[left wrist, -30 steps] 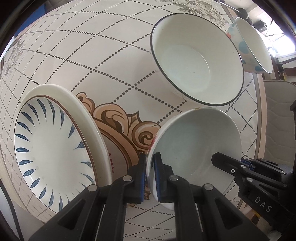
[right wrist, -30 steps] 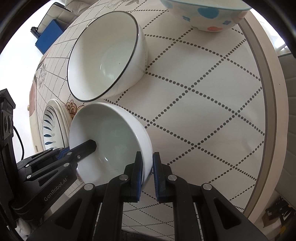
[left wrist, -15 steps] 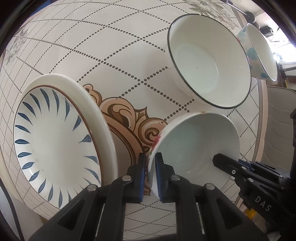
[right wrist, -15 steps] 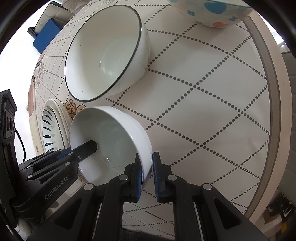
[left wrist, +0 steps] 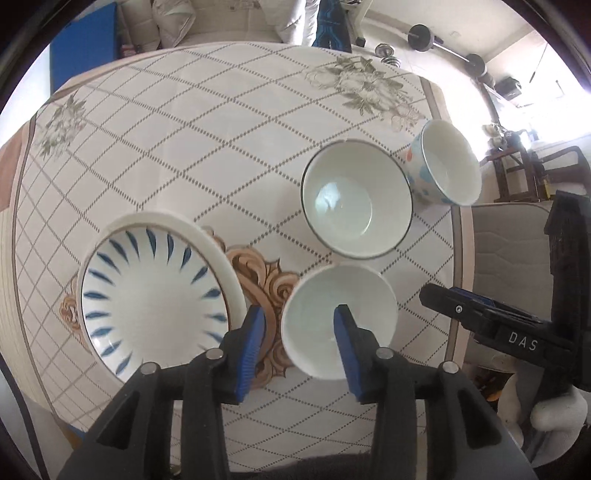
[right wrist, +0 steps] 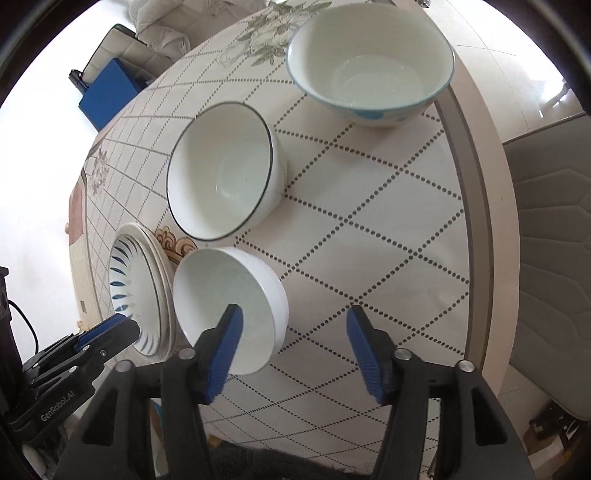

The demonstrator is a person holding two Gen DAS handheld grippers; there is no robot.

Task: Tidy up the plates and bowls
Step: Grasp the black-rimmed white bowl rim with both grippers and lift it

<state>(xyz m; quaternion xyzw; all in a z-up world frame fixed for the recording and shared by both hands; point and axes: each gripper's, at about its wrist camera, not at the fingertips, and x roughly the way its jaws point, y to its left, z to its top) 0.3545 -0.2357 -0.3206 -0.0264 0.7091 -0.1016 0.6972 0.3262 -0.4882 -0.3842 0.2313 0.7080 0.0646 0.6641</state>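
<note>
Both jaws have just been opening: the left gripper (left wrist: 299, 328) and right gripper (right wrist: 293, 332) hang empty above the plain white bowl (left wrist: 338, 319), which rests on the table (left wrist: 184, 147), seemingly released beside the blue-patterned plates (left wrist: 151, 299).

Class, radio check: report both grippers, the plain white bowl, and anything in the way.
Left gripper and right gripper open, jaws just opened. Plain white bowl released on the table. Black-rimmed bowl and striped plate close beside.

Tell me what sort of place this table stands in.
Most likely a home, a living or dining room. A round table under a flower-printed cloth carries household bowls and a blue-striped plate; a cushioned sofa stands behind it, and a barbell lies on the floor.
</note>
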